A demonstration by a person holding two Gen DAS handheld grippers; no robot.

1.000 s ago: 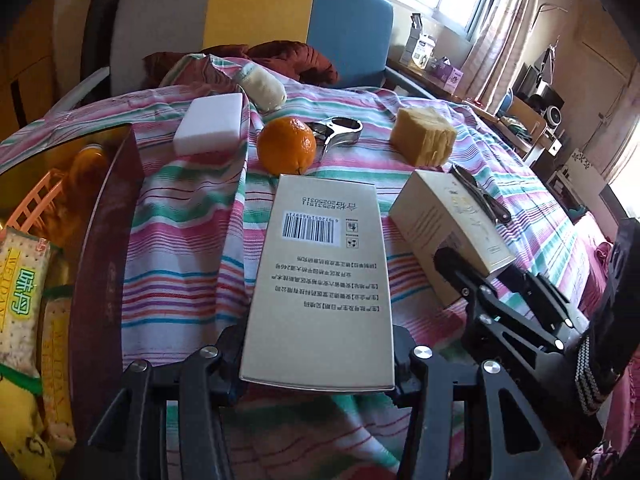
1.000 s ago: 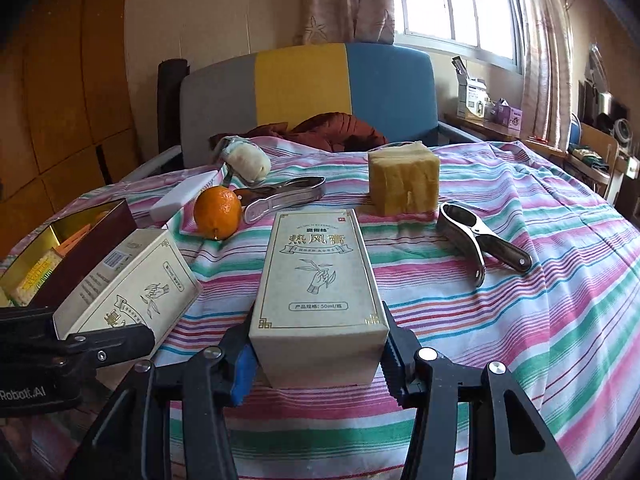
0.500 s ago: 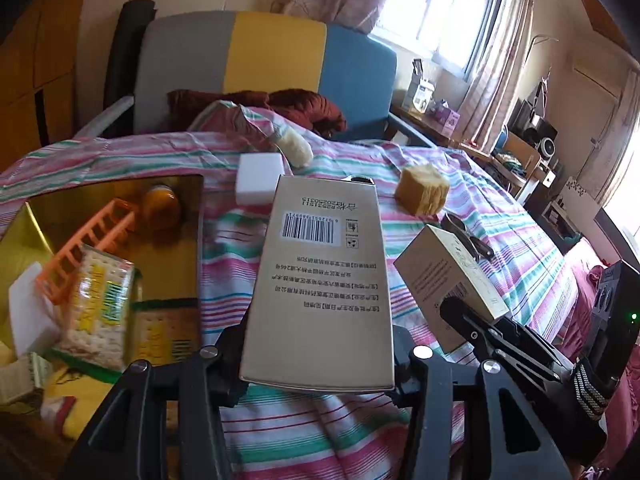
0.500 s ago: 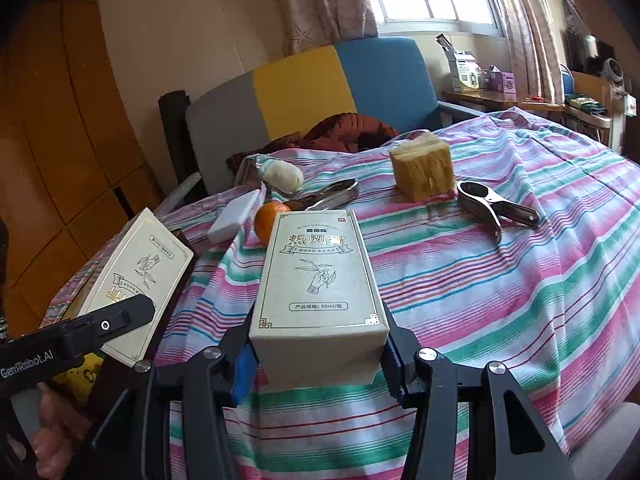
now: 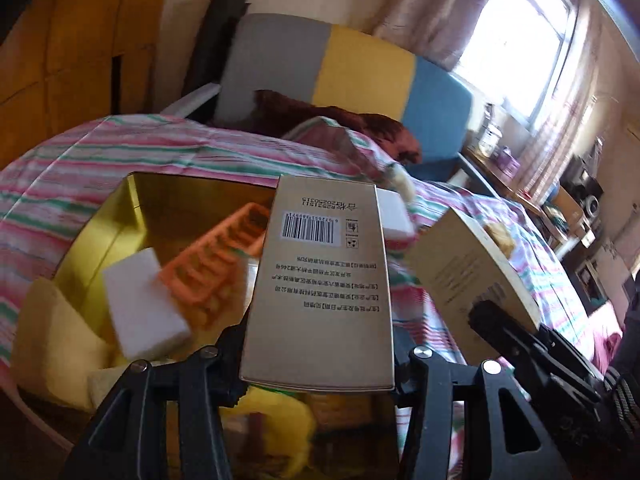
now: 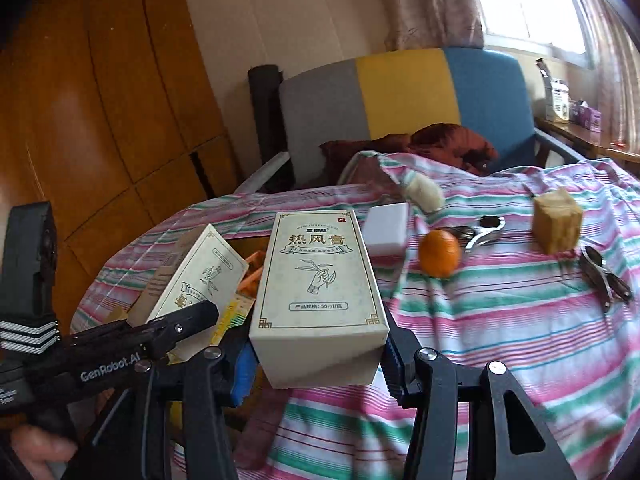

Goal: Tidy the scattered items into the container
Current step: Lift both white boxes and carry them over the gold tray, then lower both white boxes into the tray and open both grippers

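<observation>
My left gripper (image 5: 320,364) is shut on a beige carton with a barcode (image 5: 320,288) and holds it over the gold-lined container (image 5: 172,204), which holds an orange rack (image 5: 216,264), a white sponge (image 5: 140,300) and yellow packets. My right gripper (image 6: 316,360) is shut on a cream carton with Chinese print (image 6: 316,284), held above the striped cloth near the container's right side. Each carton shows in the other view: the barcode carton (image 6: 200,276) and the cream carton (image 5: 464,272).
On the striped cloth (image 6: 500,320) lie an orange (image 6: 439,253), a white block (image 6: 387,229), a yellow-brown sponge cube (image 6: 557,220), two metal openers (image 6: 482,232) (image 6: 604,276) and a white roll (image 6: 424,192). A grey, yellow and blue chair (image 6: 400,92) stands behind.
Both grippers have swung left with their cartons. The left carton is now over the open container; the right carton has come close beside it.
</observation>
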